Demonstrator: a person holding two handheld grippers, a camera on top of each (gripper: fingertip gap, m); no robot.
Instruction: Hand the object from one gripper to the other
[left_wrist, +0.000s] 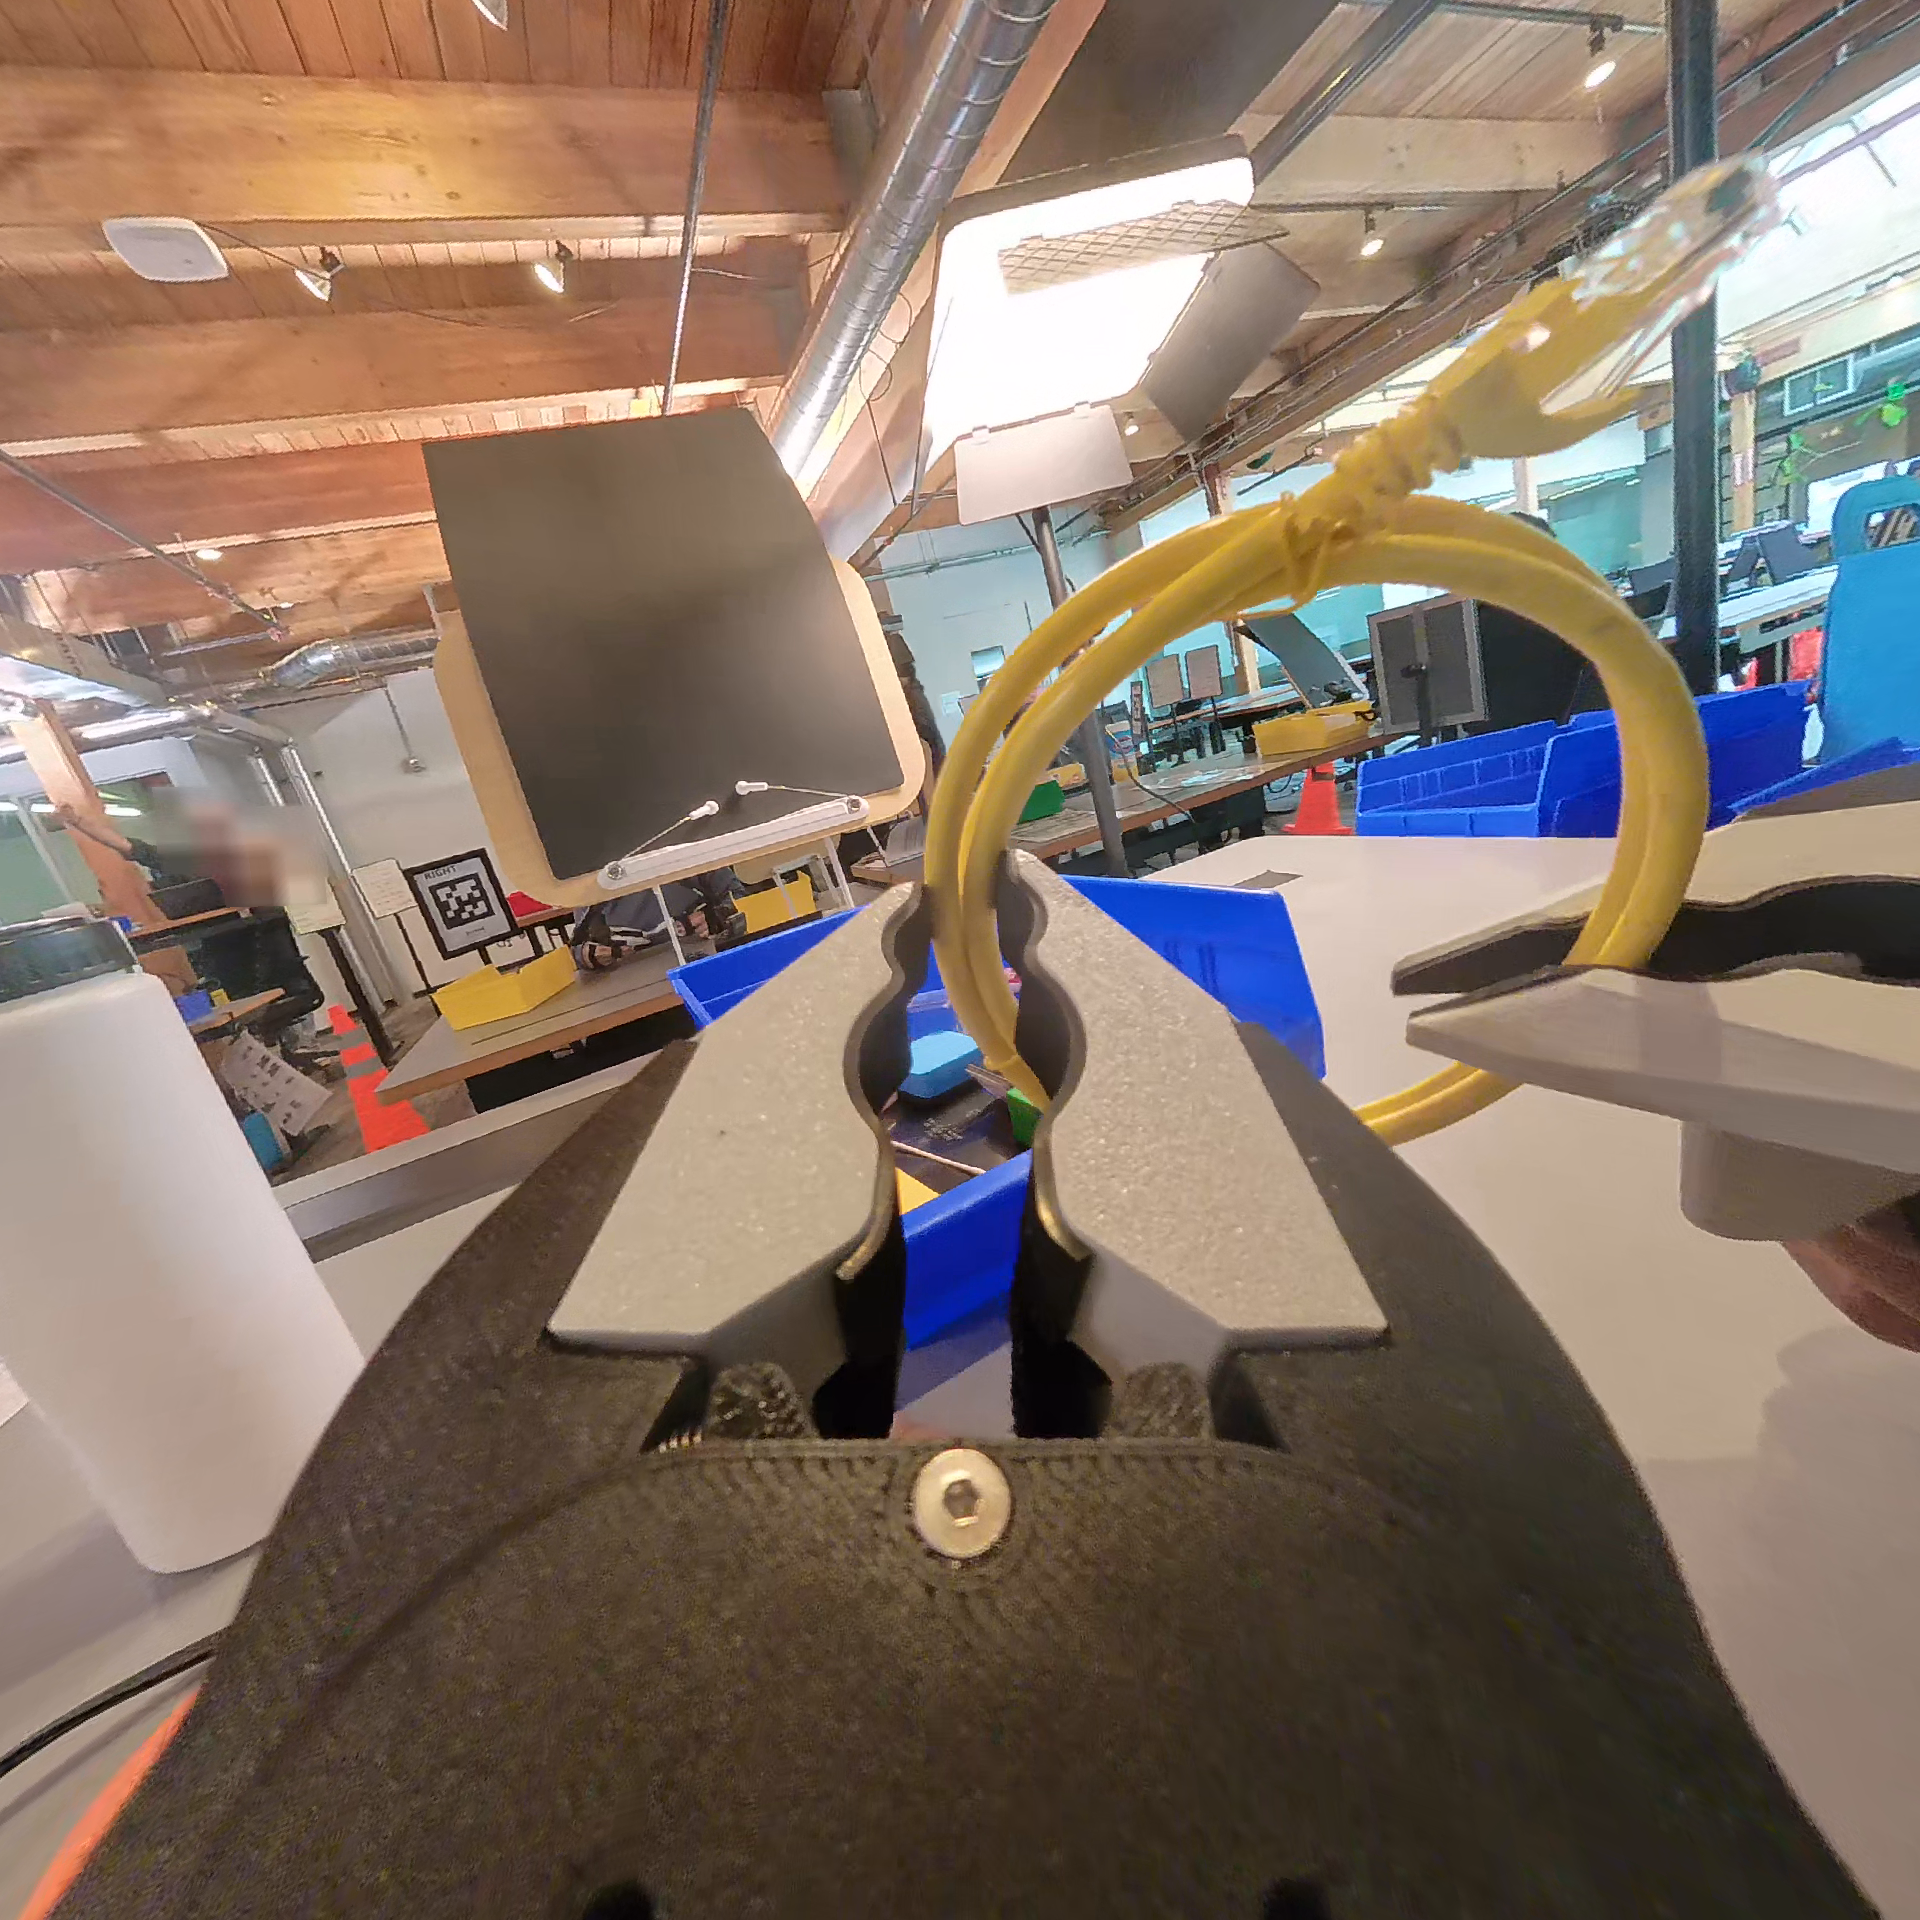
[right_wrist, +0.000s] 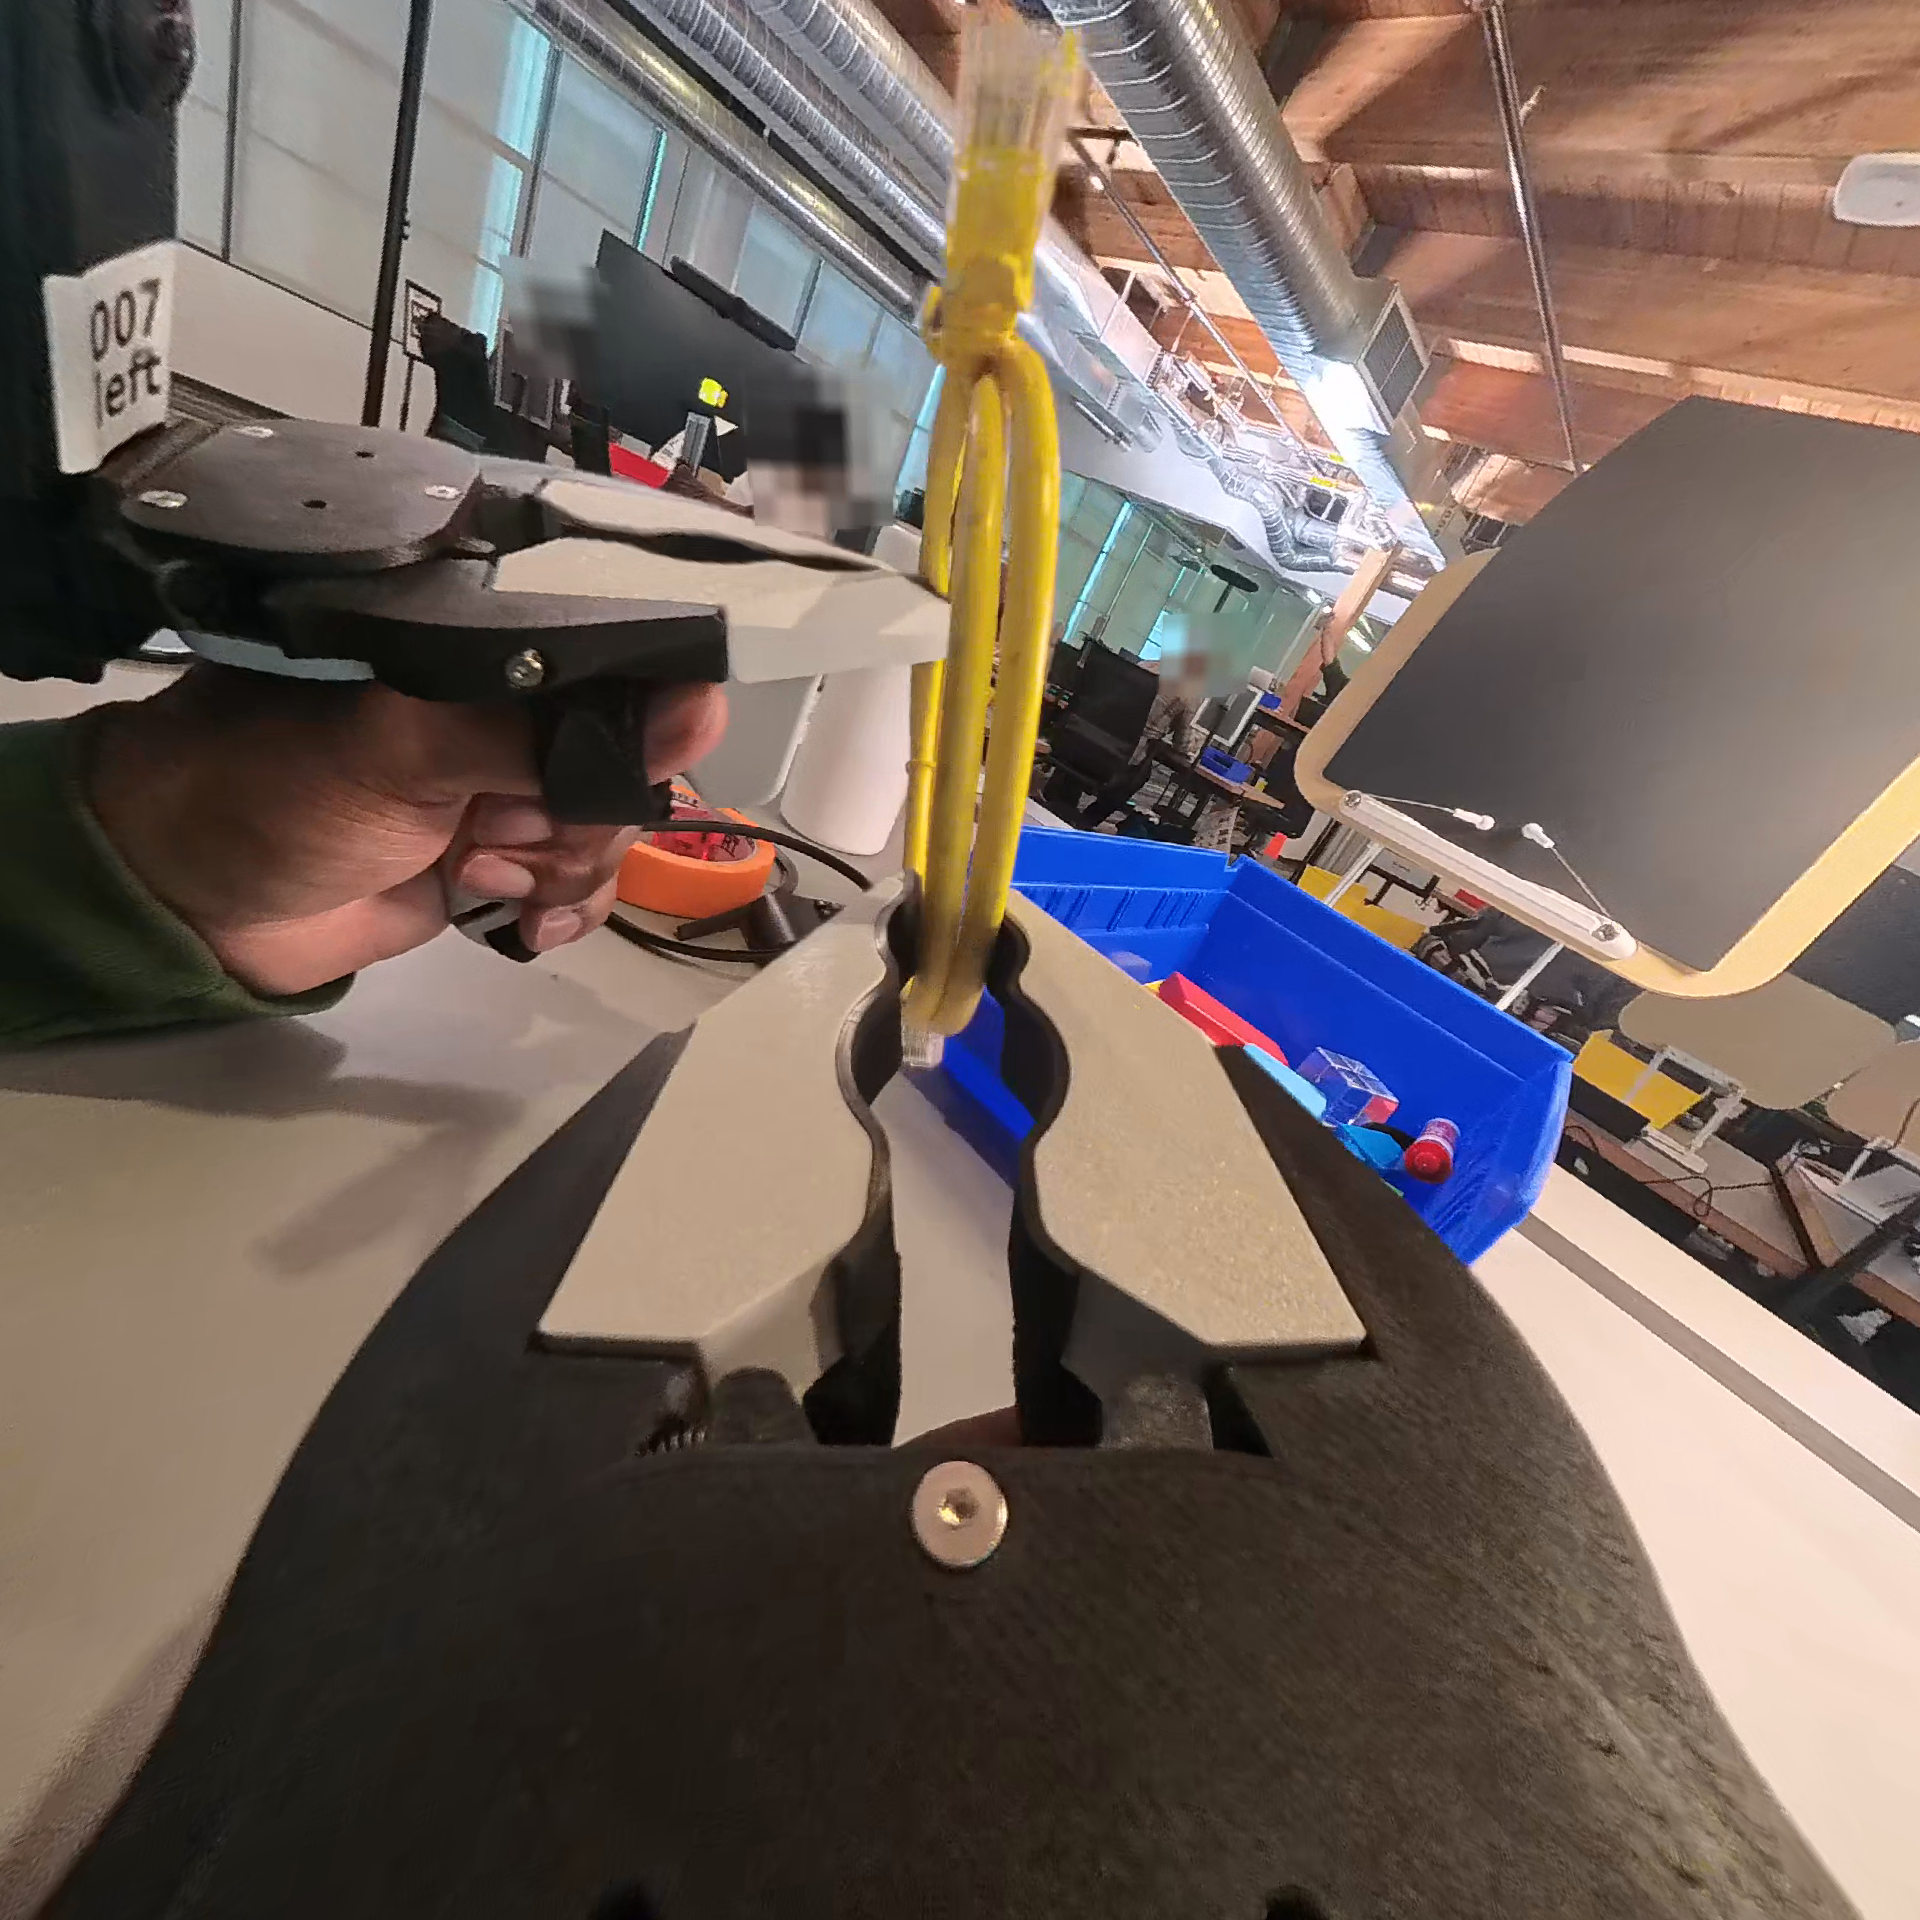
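Between two hand-held grippers: left (left_wrist: 961, 883), right (right_wrist: 951, 920), one yellow cable coil (left_wrist: 1299, 582).

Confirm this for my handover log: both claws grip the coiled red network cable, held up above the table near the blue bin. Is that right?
The colour is wrong: the coiled cable is yellow, as both wrist views show. The rest stands: the left claw and the right claw both grip it, above the table near the blue bin.
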